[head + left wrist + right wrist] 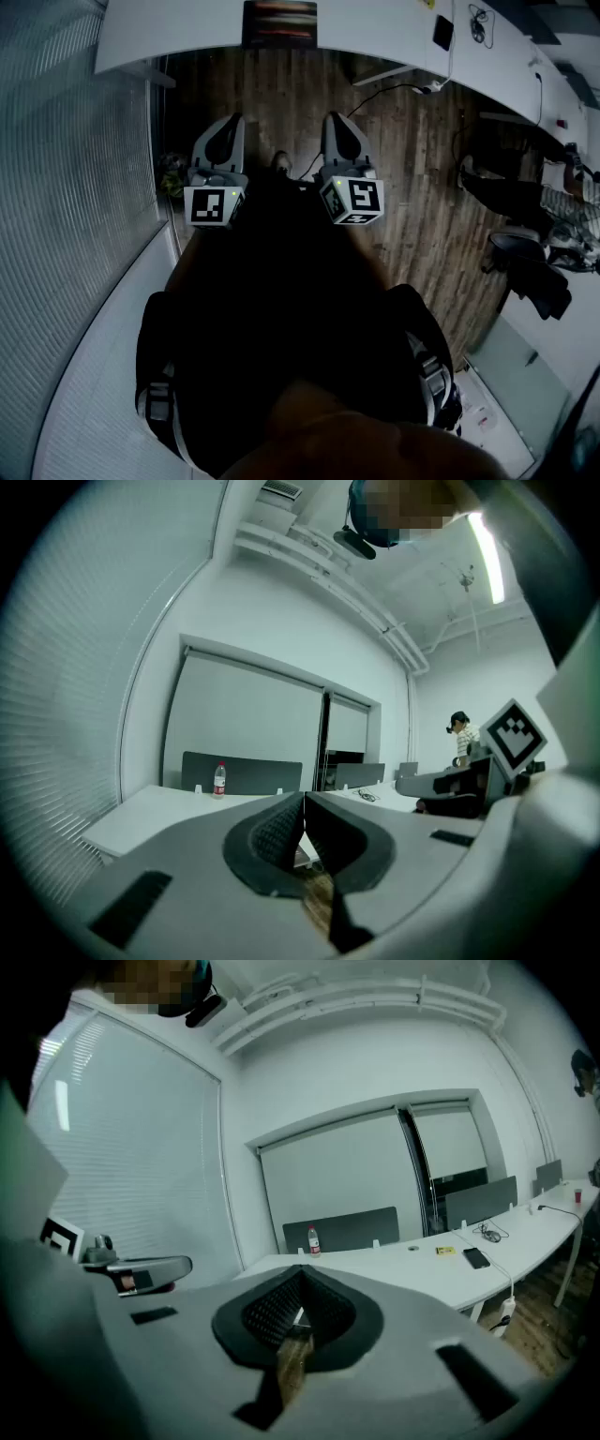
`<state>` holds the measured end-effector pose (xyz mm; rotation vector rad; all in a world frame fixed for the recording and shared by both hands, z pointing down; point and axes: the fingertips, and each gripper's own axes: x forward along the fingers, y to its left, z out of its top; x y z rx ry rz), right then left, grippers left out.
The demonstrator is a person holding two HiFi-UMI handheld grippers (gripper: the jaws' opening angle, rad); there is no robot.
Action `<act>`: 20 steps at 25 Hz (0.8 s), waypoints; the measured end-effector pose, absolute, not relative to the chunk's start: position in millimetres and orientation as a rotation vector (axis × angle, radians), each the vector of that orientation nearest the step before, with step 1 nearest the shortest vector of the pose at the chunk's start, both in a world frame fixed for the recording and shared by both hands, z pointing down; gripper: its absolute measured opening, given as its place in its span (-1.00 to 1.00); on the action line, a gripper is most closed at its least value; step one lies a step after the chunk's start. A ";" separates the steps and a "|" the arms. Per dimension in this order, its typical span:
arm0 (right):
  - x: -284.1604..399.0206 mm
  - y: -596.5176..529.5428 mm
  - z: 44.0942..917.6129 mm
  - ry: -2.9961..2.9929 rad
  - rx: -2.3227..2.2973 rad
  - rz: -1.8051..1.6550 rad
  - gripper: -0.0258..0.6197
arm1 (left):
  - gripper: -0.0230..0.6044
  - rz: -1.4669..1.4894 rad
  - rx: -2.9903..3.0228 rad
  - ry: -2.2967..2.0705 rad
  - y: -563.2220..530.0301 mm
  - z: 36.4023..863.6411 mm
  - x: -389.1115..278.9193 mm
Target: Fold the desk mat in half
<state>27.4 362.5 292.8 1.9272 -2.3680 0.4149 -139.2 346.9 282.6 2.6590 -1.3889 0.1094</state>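
Status: the fold has not begun. The left gripper point(303, 803), grey plastic with black ribbed pads, has its jaws clenched pad to pad with nothing between them. The right gripper point(298, 1279) is in the same condition, clenched and empty. Both are held side by side in front of the person, pointing roughly level toward the long white table point(375, 23) and well short of it, above the brown wooden plank floor point(412, 169).

Task's thing: a dark rectangular sheet point(279, 23) lies flat at the table's near edge, straight ahead. It is judged to be the desk mat, though the frame cuts off its far part.

Recommendation for the step in hand: close the distance first, release both jaws before reaching the mat, and tip them downward so a pad can slide under its near edge. Take the two near corners, one per gripper, so the fold lands square. Risk: a thin mat lying flush may resist pickup; drawing its edge over the table lip would help
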 end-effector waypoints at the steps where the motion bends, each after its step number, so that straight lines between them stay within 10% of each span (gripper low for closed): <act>1: 24.9 363.3 292.1 -2.383 1.930 0.424 -0.92 | -0.91 0.112 2.655 -1.391 348.2 283.4 -139.8; 20: 51.4 357.2 290.8 -2.498 1.842 0.443 -0.92 | -0.91 0.136 2.615 -1.448 350.7 288.3 -104.8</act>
